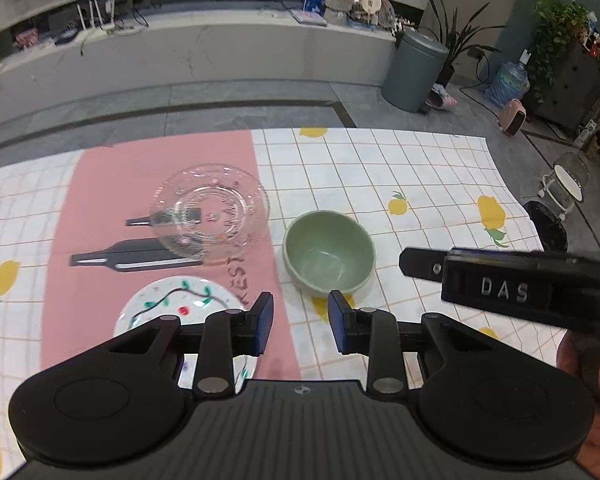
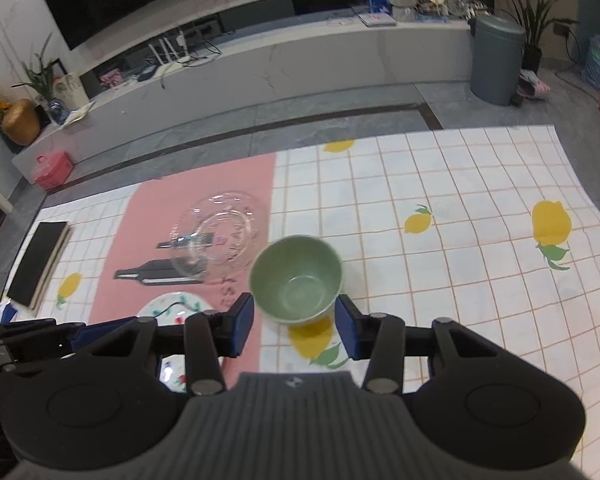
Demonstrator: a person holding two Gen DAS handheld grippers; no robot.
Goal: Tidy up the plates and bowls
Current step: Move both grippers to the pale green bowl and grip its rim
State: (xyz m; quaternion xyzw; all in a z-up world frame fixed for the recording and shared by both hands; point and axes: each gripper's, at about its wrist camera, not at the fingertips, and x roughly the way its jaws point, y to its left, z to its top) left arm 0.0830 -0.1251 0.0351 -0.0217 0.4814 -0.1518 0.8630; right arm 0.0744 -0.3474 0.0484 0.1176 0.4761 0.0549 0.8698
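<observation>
On checked cloth [image 2: 440, 240], green bowl [image 2: 296, 278] sits just beyond right gripper [image 2: 294, 330], whose empty jaws stand apart.

**Left gripper empty above the cloth, three dishes ahead**

The left gripper [image 1: 300, 320] hangs over the table with its blue-padded jaws apart and nothing between them. Just beyond them stands a green bowl [image 1: 329, 252], upright on the lemon-print tablecloth [image 1: 420, 184]. To its left, a clear glass plate [image 1: 211, 210] lies on a pink mat [image 1: 100, 208], and nearer the camera a white painted plate [image 1: 168, 304] sits partly under the left finger. The right gripper [image 1: 500, 284] enters from the right edge; its jaws cannot be made out here.
</observation>
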